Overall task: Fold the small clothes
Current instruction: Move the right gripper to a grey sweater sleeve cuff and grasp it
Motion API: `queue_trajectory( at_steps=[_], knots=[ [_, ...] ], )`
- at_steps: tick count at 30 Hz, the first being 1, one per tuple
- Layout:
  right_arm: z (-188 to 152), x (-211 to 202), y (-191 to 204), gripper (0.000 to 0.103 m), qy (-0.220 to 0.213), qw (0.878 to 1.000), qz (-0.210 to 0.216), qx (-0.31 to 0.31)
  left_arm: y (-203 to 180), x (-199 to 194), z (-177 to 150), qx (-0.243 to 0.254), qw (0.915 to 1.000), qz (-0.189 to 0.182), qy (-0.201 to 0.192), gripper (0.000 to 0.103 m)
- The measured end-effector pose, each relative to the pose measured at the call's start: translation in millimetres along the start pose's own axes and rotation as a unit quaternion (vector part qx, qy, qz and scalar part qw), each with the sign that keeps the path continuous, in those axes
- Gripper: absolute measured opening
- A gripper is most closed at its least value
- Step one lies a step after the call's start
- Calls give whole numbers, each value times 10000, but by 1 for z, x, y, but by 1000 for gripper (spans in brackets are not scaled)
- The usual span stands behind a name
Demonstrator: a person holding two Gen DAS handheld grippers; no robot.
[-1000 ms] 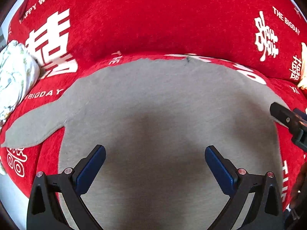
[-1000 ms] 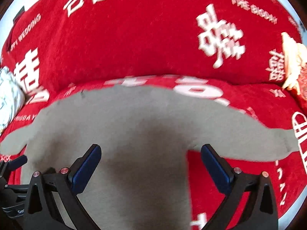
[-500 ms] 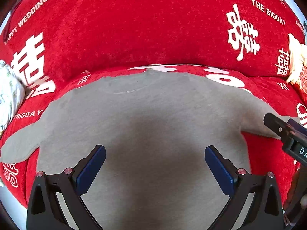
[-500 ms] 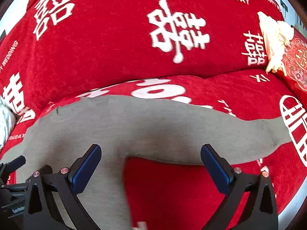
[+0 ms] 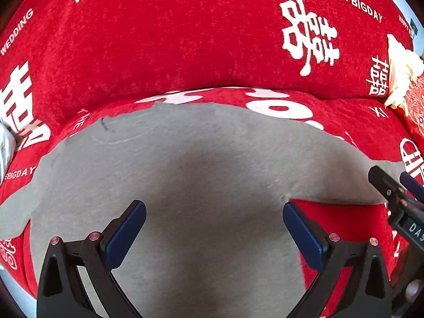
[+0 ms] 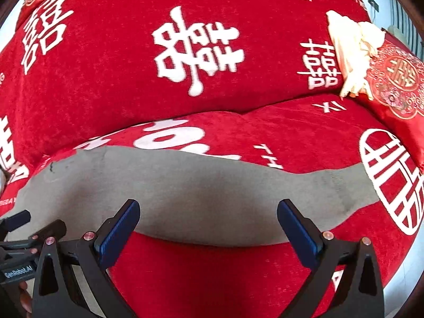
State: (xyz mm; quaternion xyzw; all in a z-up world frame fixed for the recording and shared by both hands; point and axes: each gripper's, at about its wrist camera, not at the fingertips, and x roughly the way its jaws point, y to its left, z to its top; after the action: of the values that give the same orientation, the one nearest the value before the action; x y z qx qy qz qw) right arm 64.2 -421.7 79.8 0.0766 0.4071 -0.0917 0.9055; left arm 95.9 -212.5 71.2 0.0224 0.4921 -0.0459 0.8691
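Note:
A grey long-sleeved top (image 5: 201, 175) lies flat on a red sofa seat, neckline toward the backrest. My left gripper (image 5: 214, 229) is open and empty, hovering over the top's body. My right gripper (image 6: 208, 228) is open and empty, hovering over the top's right sleeve (image 6: 265, 198), which stretches out to the right. The right gripper also shows at the right edge of the left wrist view (image 5: 397, 198). The left gripper shows at the left edge of the right wrist view (image 6: 23, 238).
The red sofa cover (image 6: 106, 79) has white characters and "THE BIGDAY" lettering. A cream cloth (image 6: 349, 53) and a red embroidered cushion (image 6: 397, 84) sit at the right end. A pale patterned cloth (image 5: 5, 143) lies at the far left.
Both grippers have moved to the right over the top. The right gripper now sits over the right sleeve, and the left gripper is nearer the right side of the body. Both stay open.

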Motion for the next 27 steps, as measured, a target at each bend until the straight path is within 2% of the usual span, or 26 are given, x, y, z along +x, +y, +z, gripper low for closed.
queue_trajectory(
  at_steps=[21, 27],
  knots=[
    [-7, 15, -79, 103, -24, 9953, -964, 103, -94, 24, 21, 502, 9983, -285, 52, 103],
    [-9, 18, -114, 103, 17, 9923, -1206, 269, -125, 34, 19, 655, 9971, -369, 125, 103]
  ],
)
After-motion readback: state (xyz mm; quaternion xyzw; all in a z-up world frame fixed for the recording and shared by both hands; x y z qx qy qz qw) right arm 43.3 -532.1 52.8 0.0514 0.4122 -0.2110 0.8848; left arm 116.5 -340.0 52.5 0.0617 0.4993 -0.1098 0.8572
